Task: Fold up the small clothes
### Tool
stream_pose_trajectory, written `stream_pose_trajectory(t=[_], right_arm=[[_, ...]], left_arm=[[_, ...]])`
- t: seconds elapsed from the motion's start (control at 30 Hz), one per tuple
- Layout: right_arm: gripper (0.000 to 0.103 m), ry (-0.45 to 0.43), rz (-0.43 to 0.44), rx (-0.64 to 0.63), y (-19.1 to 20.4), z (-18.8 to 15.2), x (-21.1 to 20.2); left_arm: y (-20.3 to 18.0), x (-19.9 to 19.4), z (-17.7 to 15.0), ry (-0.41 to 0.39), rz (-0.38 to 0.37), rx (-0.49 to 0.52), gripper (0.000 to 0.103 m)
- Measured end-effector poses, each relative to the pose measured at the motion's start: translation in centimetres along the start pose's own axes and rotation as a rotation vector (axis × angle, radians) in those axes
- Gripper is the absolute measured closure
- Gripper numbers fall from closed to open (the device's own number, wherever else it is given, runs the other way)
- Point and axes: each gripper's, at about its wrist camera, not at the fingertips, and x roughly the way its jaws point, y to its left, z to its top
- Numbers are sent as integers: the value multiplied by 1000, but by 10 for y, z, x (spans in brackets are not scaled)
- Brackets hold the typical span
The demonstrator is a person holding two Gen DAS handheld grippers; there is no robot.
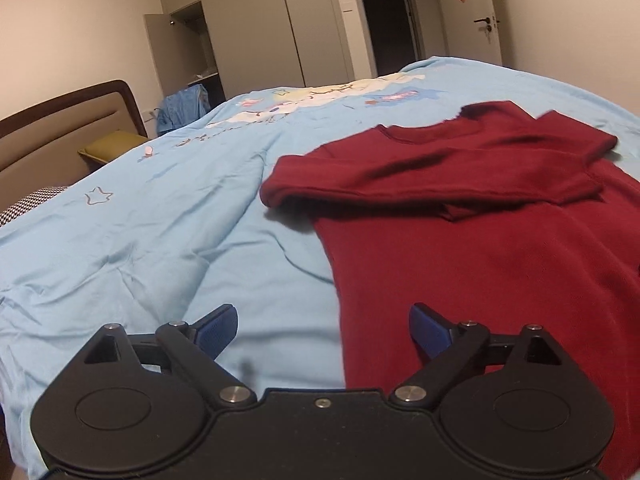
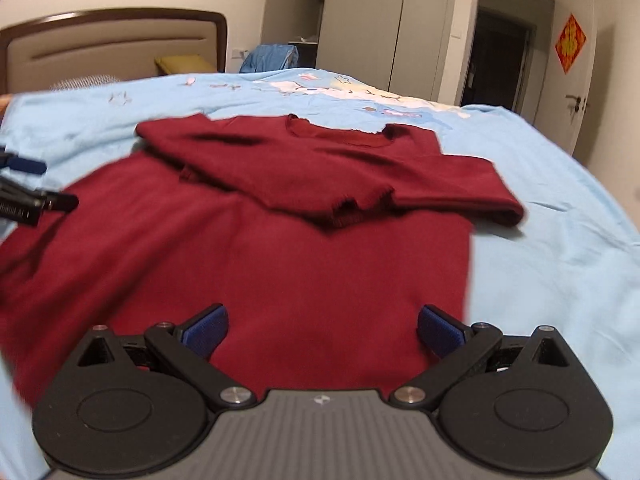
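A dark red sweater (image 1: 480, 240) lies flat on the light blue bedspread (image 1: 140, 240), both sleeves folded across its chest. My left gripper (image 1: 324, 330) is open, hovering over the sweater's lower left edge, one blue pad above the bedspread and the other above the red cloth. In the right wrist view the same sweater (image 2: 280, 260) fills the middle, and my right gripper (image 2: 322, 330) is open above its lower right part with nothing between its fingers. The left gripper's fingers (image 2: 28, 166) show at the left edge of that view.
The blue bedspread (image 2: 540, 240) with cartoon prints covers the bed. A padded headboard (image 2: 100, 48) and an olive cushion (image 2: 184, 65) stand at the far end. Beyond are wardrobe doors (image 2: 360, 20), blue clothing (image 2: 272, 58) and a dark doorway (image 2: 500, 56).
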Motion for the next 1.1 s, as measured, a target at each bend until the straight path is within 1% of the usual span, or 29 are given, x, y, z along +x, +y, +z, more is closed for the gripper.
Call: stream_pose_trajectory(t=[0.13,0.23,0.27,0.3,0.33,0.37,0.5,0.63,0.7,0.77,0.87,1.0,1.03,1.1], right_arm=[[0,29,-47,-4,-12,-29,-34],[0,69,-89,-6,-21,-50,-56],[0,60,-88,1,-26,-56,-63],[0,58,-81,13,-30,-61,-71],[0,82,-99,5,-33,-64,-75],[0,83,-119,-11,-33,-66,-79],[0,66,-149,-50,-31,-68,-95],[0,61,-203,-195,-19,-69,-106],[0,60,-207,-234,-16,-70,-113],[0,18,-192,-275,-11,-70,-123],[0,-32,-150,-367,5,-70,-131],[0,-26,-91,-569,37,-78,-114],[0,-19,-88,-627,45,-82,-107],[0,-9,-125,-744,61,-91,-94]], left_arm=[[-5,-17,-21,-8,31,52,6],[0,-25,-34,-6,47,49,4],[4,-27,-37,-1,52,40,3],[8,-29,-40,5,56,27,2],[12,-32,-42,10,62,16,0],[16,-34,-44,17,66,6,0],[27,-43,-47,28,69,-14,0],[25,-55,-46,15,94,20,1],[25,-62,-47,3,108,39,1],[25,-69,-48,-6,104,40,1],[22,-78,-47,-22,69,15,1],[7,-88,-43,-57,12,11,1],[3,-91,-42,-66,-4,15,1],[-7,-94,-41,-81,-35,27,1]])
